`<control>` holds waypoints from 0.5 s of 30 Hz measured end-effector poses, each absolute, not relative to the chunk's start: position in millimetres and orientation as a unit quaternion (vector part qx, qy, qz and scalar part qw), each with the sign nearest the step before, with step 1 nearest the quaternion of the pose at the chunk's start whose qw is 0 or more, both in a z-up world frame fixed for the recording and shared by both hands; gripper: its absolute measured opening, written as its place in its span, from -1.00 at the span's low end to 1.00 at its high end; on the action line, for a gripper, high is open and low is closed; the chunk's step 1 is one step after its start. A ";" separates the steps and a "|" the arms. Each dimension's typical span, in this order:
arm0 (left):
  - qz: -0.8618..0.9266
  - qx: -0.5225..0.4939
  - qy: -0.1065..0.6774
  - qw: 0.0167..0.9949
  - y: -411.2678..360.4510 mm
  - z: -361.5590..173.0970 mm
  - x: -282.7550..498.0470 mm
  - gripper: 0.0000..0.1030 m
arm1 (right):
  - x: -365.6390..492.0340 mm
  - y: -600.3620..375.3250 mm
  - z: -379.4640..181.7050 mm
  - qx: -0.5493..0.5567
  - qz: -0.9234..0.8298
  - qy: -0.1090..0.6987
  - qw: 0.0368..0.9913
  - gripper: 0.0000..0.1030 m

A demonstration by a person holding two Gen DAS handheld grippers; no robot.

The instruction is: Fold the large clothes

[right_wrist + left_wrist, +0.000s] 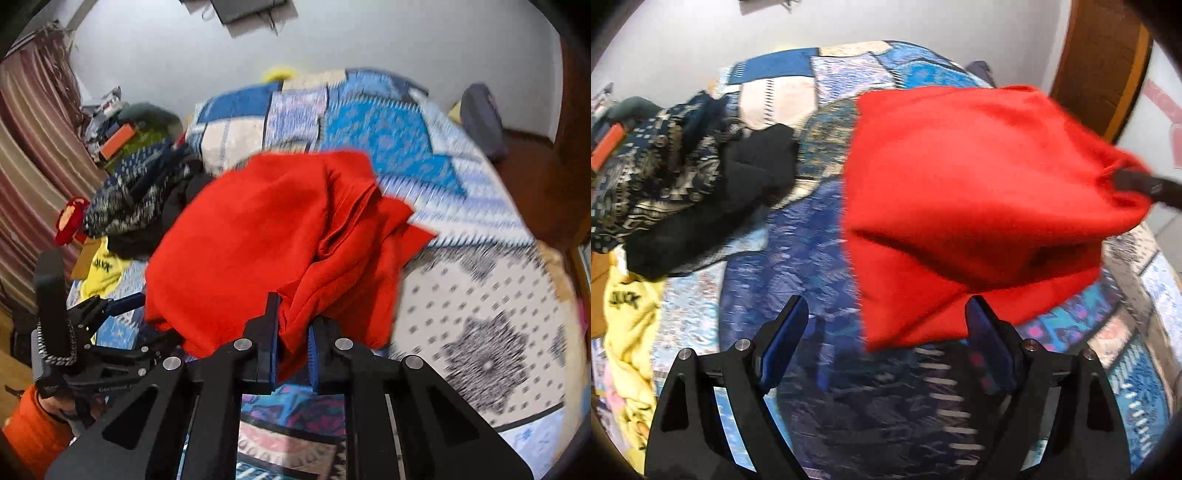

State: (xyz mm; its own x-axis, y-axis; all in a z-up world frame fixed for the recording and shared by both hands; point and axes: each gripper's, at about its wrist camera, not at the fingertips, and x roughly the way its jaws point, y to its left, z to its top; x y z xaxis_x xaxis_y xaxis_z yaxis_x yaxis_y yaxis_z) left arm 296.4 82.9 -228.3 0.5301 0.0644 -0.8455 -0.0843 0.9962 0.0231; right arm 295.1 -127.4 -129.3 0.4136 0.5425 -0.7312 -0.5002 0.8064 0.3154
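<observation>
Left wrist view: my left gripper [886, 336] gapes empty; the red garment [967, 206] hangs just ahead and right, its lower corner touching my right-hand finger, stretching up-right to my right gripper [1137, 182]. Right wrist view: right gripper [291, 332] clenched on the garment's bunched edge above the patchwork bedspread [388, 140]; dark clothes pile [140, 199] at left.

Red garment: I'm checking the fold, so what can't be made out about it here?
- Its type: red garment is bunched and motion-blurred in both views.
- Its near lower edge: hidden behind the right gripper in the right wrist view.
- Bedspread beneath: covered by the cloth.
</observation>
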 end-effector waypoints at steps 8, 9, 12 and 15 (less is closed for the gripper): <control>0.054 -0.072 0.506 0.858 109.1 -247.2 294.8 0.70 | 306.6 -137.9 -185.7 -0.002 0.275 0.515 0.812 -0.79; 0.053 -0.068 0.506 0.858 108.5 -246.6 292.9 0.70 | 306.8 -140.3 -191.2 -0.002 0.276 0.522 0.807 -0.79; 0.050 -0.049 0.506 0.859 108.1 -239.5 285.9 0.69 | 303.4 -149.8 -178.5 0.008 0.285 0.510 0.811 -0.67; 0.048 -0.021 0.488 0.871 107.1 -221.5 279.8 0.69 | 300.9 -156.9 -152.9 0.011 0.293 0.491 0.821 -0.60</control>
